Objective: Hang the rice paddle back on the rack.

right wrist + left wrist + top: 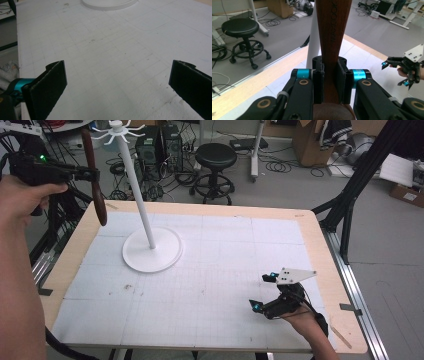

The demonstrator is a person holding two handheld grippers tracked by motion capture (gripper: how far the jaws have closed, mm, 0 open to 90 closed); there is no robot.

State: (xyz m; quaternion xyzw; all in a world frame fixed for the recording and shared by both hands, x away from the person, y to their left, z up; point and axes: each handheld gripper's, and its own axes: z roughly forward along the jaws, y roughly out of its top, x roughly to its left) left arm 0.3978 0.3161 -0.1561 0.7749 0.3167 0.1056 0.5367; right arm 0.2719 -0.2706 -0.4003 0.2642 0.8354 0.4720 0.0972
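A brown wooden utensil [99, 202] hangs upright above the table's far left corner, clamped near its middle by my left gripper [92, 174]. In the left gripper view the jaws [329, 67] are shut on its handle [332, 30], which rises straight up with lettering on it. Just right of it stands a white rack with a round base [152, 251], a tall pole [313, 37] and hooks at the top [119, 131]. My right gripper [262, 292] rests low near the table's front right, open, with nothing between its fingers [117, 82].
A white gridded mat [225, 270] covers the wooden table [320, 250]. The rack's base [110, 3] lies ahead of the right gripper. Behind the table are a black stool [215, 157], cables and computer towers [160, 145]. A black frame leg [350, 195] stands at the right.
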